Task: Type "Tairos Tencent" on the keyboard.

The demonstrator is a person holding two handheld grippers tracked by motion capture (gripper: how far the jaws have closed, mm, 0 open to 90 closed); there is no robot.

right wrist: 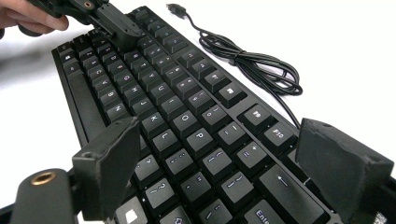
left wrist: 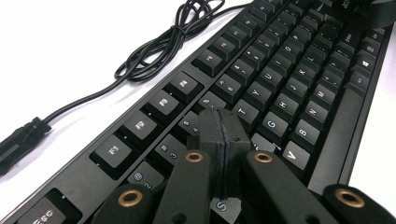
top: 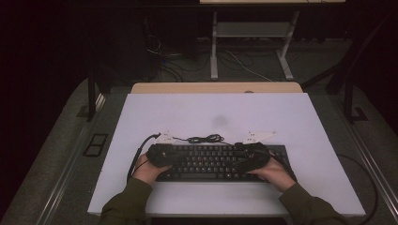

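A black keyboard (top: 216, 161) lies near the front of the white table top (top: 216, 112). Its black cable (top: 205, 138) is coiled just behind it. My left gripper (top: 171, 157) hangs over the keyboard's left end. Its jaws are shut with nothing between them, and the tip (left wrist: 223, 123) rests down among the keys (left wrist: 261, 100) near T and F. My right gripper (top: 241, 161) is over the keyboard's right end. It stands open (right wrist: 224, 163), its two pads straddling the keys around P. The left gripper (right wrist: 116, 23) and a hand appear far off in the right gripper view.
The cable (left wrist: 159, 51) runs loose over the table to a plug end (right wrist: 175, 9). Bare white table lies behind the keyboard and on both sides. A wooden desk edge (top: 216, 87) sits beyond, then a metal frame (top: 253, 42) and floor cables.
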